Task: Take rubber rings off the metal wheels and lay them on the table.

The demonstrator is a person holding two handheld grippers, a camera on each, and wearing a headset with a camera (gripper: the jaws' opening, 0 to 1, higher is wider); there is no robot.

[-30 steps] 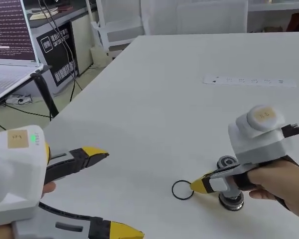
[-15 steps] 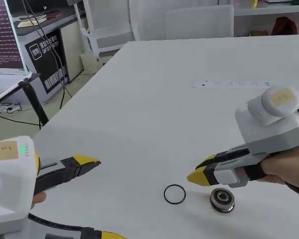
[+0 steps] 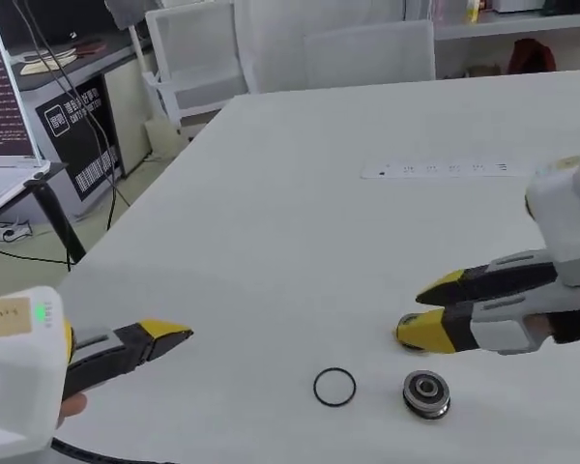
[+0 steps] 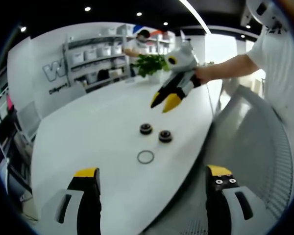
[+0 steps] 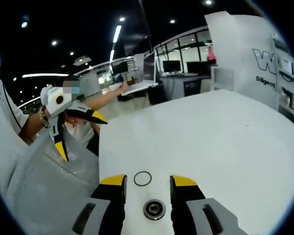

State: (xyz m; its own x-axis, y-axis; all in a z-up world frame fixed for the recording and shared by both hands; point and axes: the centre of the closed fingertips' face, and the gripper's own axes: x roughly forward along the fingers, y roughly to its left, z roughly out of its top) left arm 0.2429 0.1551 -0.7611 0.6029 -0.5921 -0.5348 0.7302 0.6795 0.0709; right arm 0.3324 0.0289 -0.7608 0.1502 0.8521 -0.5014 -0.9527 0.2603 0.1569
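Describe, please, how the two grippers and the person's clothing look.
Both the left gripper and right gripper have white boxy bodies and black jaws tipped yellow. The left carries a tan sticker and a green light. The person wears a white shirt.

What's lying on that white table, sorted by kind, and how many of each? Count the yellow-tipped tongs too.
Metal wheels: 2, near wheel and far wheel
Loose rubber ring: 1
Power strip: 1
Tongs: 2, left tongs and right tongs, both held above the table
Total: 6
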